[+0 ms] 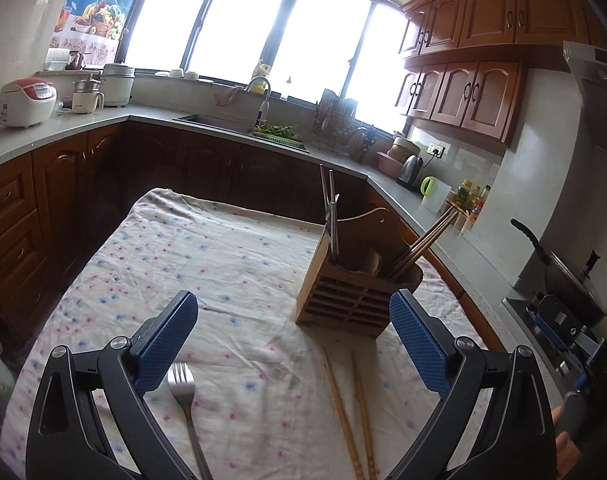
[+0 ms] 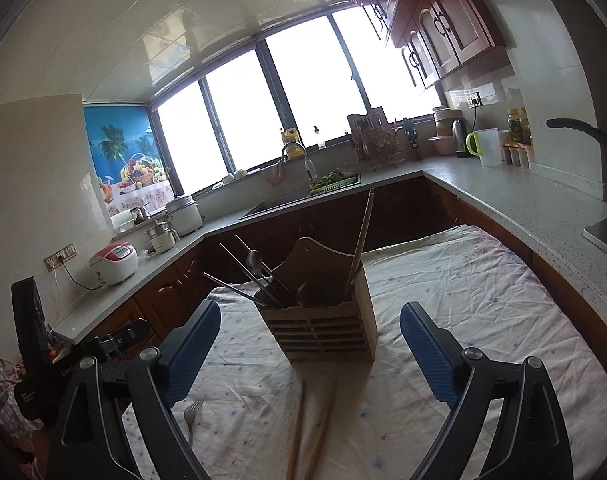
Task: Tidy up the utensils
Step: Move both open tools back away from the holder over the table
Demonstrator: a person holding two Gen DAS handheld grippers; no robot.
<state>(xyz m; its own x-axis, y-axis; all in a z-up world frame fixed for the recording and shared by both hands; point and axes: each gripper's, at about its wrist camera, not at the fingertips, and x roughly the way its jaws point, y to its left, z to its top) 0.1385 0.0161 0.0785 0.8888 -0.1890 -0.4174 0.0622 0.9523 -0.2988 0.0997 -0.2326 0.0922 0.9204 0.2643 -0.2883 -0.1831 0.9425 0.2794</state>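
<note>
A: Item one, our wooden utensil holder (image 1: 353,292). It stands upright on the table toward the far right part of the cloth, well in from the near edge. Contents?

B: We count metal chopsticks (image 1: 329,208) leaning in one end compartment, wooden chopsticks (image 1: 423,246) slanting out of the other, and in the right wrist view a spoon (image 2: 254,261) among the metal pieces. The middle compartment is too shadowed to list.

A: So those we judge as sorted. Still loose?

B: Two entries. A metal fork (image 1: 183,396) lies flat near the near left part of the table, tines pointing away from us. A pair of bamboo chopsticks (image 1: 353,412) lies side by side between the holder and the near edge, tips toward the holder but apart from it. We judge the task partly done, with these two left.

A: Grippers?

B: Left gripper (image 1: 293,336): fingers spread wide, holding nothing; its inner pad sits just beside the fork's tines in that view, contact not confirmed. Right gripper (image 2: 309,340): fingers likewise wide apart and empty, framing the holder from the near side, touching nothing.

A: Carrier?

B: A floral tablecloth (image 1: 163,248) over the table, kitchen counter (image 2: 503,196) beyond.
</note>
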